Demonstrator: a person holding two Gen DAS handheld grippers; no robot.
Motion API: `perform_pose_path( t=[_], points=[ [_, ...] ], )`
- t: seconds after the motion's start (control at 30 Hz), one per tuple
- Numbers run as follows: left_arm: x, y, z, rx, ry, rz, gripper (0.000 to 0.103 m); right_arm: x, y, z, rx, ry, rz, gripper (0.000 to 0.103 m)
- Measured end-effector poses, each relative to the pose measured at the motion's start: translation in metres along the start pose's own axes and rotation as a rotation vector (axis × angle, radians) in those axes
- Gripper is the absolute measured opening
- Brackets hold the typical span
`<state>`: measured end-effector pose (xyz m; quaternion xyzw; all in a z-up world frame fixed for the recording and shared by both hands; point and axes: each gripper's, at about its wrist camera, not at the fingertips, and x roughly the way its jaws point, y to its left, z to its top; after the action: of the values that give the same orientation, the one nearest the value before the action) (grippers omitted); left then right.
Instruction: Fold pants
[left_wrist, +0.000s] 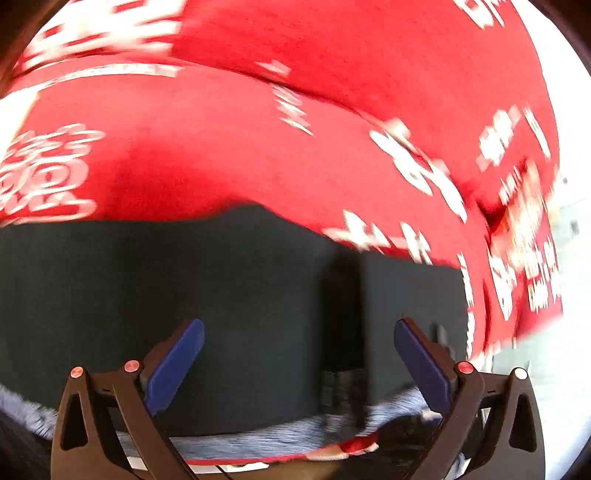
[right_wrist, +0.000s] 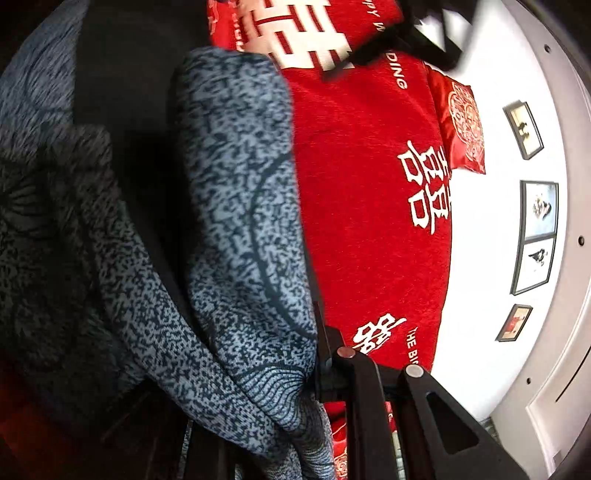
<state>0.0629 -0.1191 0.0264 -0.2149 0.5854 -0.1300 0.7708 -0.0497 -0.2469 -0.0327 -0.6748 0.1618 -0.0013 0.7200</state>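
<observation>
The pants are dark charcoal outside with a blue-grey speckled lining. In the left wrist view the dark pants (left_wrist: 229, 302) lie on the red bedspread (left_wrist: 229, 147), and the speckled lining shows along their near edge (left_wrist: 258, 439). My left gripper (left_wrist: 299, 354) is open just above the dark cloth, its blue pads (left_wrist: 173, 365) wide apart and empty. In the right wrist view my right gripper (right_wrist: 314, 384) is shut on a gathered bunch of the speckled pants (right_wrist: 236, 221), which hang lifted and fill the left half of the view. Its left finger is hidden by the cloth.
The bed is covered by a red spread with white characters (right_wrist: 369, 229). A red cushion (right_wrist: 461, 125) lies at its far side. A white wall with framed pictures (right_wrist: 539, 210) stands behind the bed. The bed's edge shows on the right in the left wrist view (left_wrist: 546, 332).
</observation>
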Motion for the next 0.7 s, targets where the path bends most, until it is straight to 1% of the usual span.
perform_pose_path(
  t=[0.03,0.1,0.17,0.2,0.27,0.33,0.4,0.5,0.6,0.7],
  points=[
    [0.011,-0.013,0.0,0.04,0.021,-0.004,0.103,0.001,0.0,0.0,0.0,0.001,0.003,0.017],
    [0.029,-0.03,0.0,0.077,0.042,0.026,0.103,0.002,-0.001,0.001,0.002,-0.001,0.004,0.017],
    [0.052,-0.04,-0.003,0.108,0.095,0.057,0.103,0.002,-0.002,-0.002,-0.008,-0.003,-0.003,0.017],
    [0.063,-0.04,-0.007,0.116,0.117,0.1,0.103,0.003,0.001,-0.005,-0.015,-0.001,-0.006,0.023],
    [0.063,-0.045,-0.013,0.168,0.087,0.135,0.103,0.006,-0.001,-0.009,-0.012,0.004,-0.009,0.027],
    [0.065,-0.049,-0.017,0.192,0.084,0.174,0.103,0.009,-0.004,-0.017,0.005,0.022,-0.008,0.031],
    [0.067,-0.052,-0.02,0.216,0.078,0.2,0.103,0.013,-0.01,-0.032,0.027,0.049,-0.031,0.044],
    [0.07,-0.056,-0.022,0.235,0.07,0.233,0.103,0.019,-0.021,-0.061,0.064,0.093,-0.037,0.055],
    [0.071,-0.056,-0.021,0.236,0.066,0.247,0.103,0.026,-0.029,-0.091,0.091,0.144,-0.03,0.057],
    [0.072,-0.056,-0.021,0.241,0.064,0.254,0.103,0.022,-0.035,-0.109,0.14,0.097,0.027,0.059]
  ],
)
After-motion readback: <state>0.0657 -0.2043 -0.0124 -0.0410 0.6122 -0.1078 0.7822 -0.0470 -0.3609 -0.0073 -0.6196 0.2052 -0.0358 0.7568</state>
